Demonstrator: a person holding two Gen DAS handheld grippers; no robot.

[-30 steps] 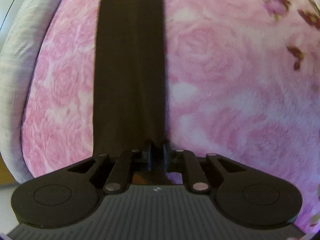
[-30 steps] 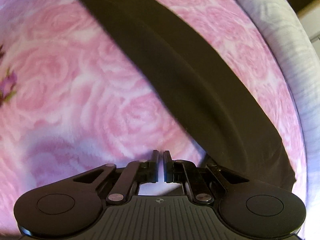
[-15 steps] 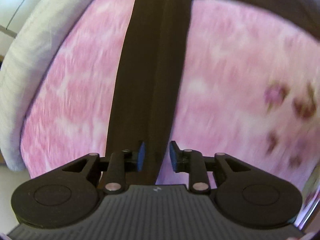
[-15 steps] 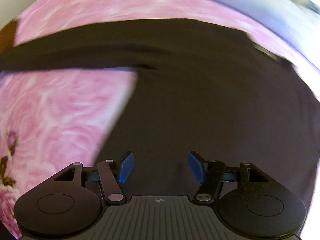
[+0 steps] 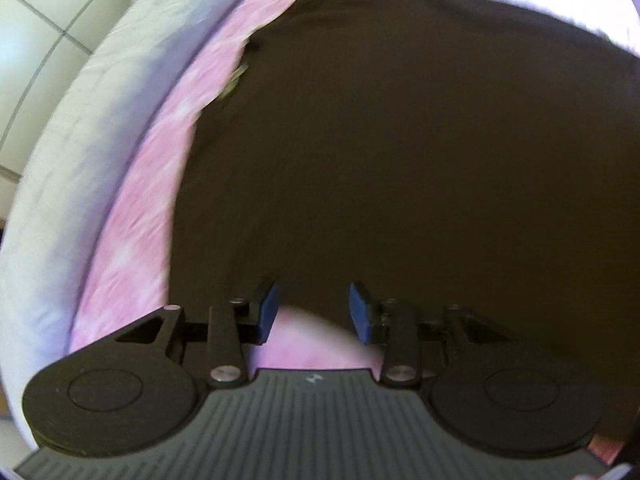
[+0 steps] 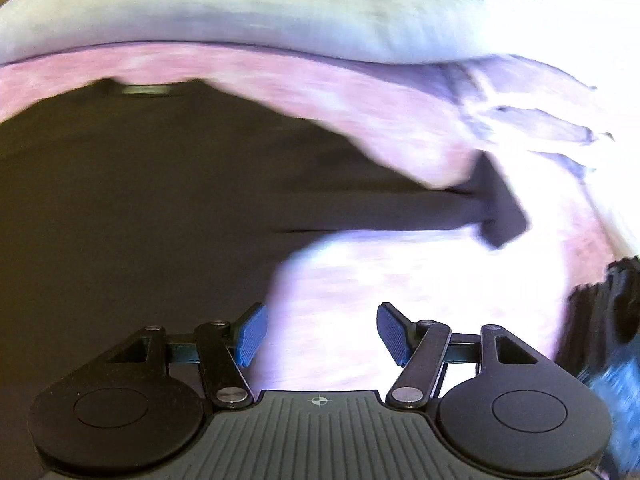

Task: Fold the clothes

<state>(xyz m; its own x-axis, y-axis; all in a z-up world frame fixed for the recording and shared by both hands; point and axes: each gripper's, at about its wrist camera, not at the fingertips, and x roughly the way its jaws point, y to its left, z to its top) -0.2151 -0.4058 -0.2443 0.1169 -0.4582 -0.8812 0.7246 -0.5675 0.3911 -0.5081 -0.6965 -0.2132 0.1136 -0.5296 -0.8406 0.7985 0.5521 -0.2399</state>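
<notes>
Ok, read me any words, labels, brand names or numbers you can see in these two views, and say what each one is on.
No readable text in either view.
Left gripper: a small pale mark on its body, too small to read.
Right gripper: a small crosshair symbol on its body, no letters.
Dark garment: a pale tag at its far edge, too blurred to read.
Pink floral blanket: pattern only, no lettering.

We took this for a bedroom in a home; a pink rose-patterned blanket covered a bed, and a pale grey padded edge, perhaps a mattress or headboard, curved along its left side; beyond that we saw light floor tiles at the far left; a dark garment lay spread on the blanket; everything was soft and domestic.
</notes>
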